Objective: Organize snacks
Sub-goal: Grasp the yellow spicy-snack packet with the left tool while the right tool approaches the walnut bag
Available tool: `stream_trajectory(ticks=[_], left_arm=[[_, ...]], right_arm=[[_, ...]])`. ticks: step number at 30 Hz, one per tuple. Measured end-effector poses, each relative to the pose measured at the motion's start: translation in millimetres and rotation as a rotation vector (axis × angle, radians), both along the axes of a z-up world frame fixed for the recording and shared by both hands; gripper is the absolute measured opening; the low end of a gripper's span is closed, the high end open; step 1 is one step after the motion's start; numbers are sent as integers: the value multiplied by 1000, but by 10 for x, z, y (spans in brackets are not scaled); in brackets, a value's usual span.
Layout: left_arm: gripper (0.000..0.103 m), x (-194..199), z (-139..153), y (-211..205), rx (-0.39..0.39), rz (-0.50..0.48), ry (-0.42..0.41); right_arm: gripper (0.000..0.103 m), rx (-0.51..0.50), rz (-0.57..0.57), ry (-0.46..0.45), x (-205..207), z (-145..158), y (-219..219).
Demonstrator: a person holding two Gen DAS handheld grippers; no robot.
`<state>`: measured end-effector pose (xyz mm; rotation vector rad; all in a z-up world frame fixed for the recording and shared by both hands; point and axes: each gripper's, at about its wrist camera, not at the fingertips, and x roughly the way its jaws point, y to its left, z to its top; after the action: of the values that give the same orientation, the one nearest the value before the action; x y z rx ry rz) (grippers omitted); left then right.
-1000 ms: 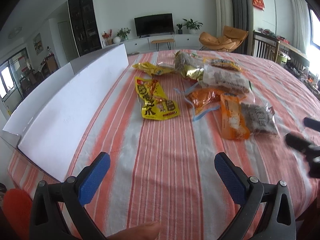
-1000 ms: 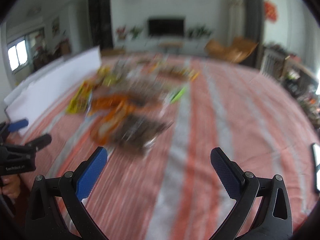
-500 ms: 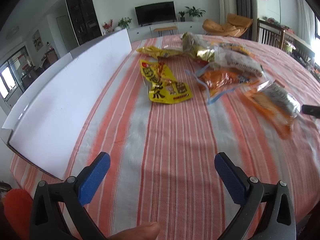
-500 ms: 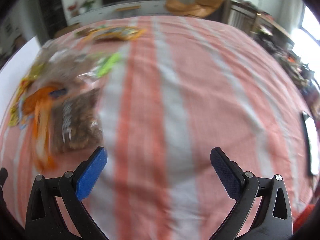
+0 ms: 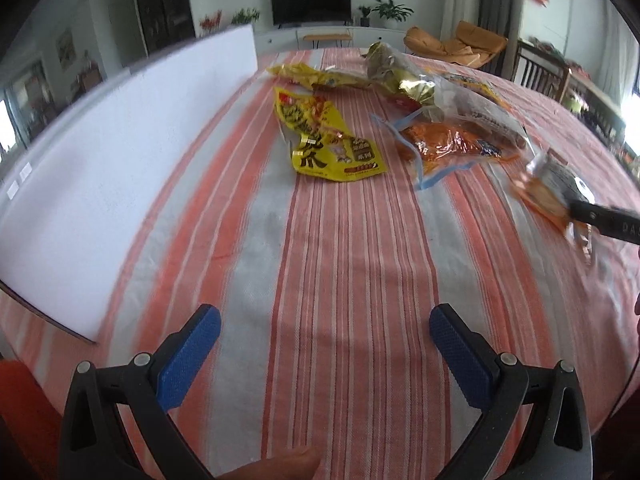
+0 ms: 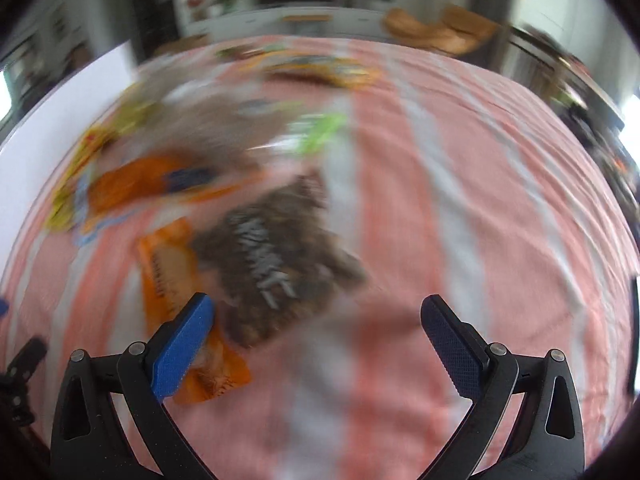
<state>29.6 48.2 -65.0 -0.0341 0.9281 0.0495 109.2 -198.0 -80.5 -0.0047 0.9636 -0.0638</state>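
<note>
Woven matt striped orange-and-white tablecloth (image 5: 344, 240), glossy crinkled yellow plastic snack bag (image 5: 324, 144), matt white board (image 5: 100, 168), textured blue rubber pads (image 5: 188, 364) on black plastic jaws.

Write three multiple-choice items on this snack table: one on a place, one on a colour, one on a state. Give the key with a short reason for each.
1. Where does the white board stand relative to the yellow snack packet in the left wrist view?
A. To its left
B. To its right
C. On top of it

2. What colour are the pads on the left gripper?
A. Red
B. Blue
C. Green

3. In what state is the right gripper?
A. Shut on the brown snack bag
B. Shut on nothing
C. Open

Key: 1 A, the board runs along the table's left edge while the packet lies nearer the middle of the striped tablecloth. 2 B, both pads show blue. 3 C, its jaws stand wide apart, with the brown snack bag lying ahead of them.
</note>
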Motion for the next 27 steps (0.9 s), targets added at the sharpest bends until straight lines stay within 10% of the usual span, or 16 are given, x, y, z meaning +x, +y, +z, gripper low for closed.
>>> stream_trajectory(ticks=[12, 16, 22, 27], left_arm=[[103, 332, 63, 142, -62, 13, 121], [103, 820, 407, 298, -166, 31, 66], [101, 1898, 368, 319, -69, 95, 103], [60, 2052, 98, 288, -29, 88, 150]], right_arm=[[103, 56, -98, -58, -206, 13, -385], [103, 56, -98, -60, -243, 23, -404], [103, 57, -93, -60, -201, 0, -413], [103, 59, -93, -61, -205, -2, -419]])
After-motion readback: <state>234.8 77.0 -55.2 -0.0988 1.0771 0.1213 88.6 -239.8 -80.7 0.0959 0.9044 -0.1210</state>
